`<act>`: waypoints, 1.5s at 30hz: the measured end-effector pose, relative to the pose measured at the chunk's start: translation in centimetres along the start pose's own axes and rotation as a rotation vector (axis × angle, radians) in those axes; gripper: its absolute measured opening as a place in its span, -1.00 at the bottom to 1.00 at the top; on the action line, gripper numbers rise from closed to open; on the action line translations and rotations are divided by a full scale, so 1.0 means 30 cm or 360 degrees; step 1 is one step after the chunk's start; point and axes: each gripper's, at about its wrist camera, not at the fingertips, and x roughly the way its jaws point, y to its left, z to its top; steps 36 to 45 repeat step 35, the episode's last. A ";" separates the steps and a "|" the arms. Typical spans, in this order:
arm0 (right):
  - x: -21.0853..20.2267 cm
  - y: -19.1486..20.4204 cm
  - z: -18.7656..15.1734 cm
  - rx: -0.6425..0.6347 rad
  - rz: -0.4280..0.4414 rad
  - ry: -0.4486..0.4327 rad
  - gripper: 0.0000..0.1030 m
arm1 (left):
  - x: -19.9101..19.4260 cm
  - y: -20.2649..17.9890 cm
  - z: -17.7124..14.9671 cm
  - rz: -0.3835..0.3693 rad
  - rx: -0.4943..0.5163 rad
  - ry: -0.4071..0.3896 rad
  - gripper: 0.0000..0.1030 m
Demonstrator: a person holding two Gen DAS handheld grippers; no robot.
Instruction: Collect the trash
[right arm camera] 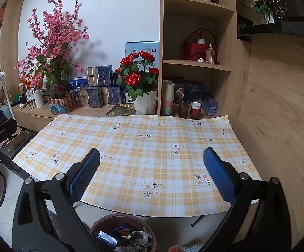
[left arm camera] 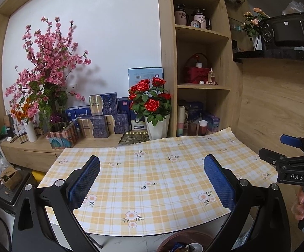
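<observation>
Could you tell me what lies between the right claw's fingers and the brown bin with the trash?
In the right wrist view, only the near edge of the checked tablecloth and a strip of pale floor separate the open right claw from the brown bin below it.

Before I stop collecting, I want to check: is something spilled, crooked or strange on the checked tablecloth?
Nothing stands out. The tablecloth lies flat with no litter on it; only its far right corner curls up slightly. The trash sits inside the brown bin below the near edge.
</observation>
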 end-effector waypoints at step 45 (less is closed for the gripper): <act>0.003 -0.002 0.002 0.0004 0.0004 0.0011 0.88 | 0.007 -0.014 0.000 0.0157 0.0079 -0.0019 0.88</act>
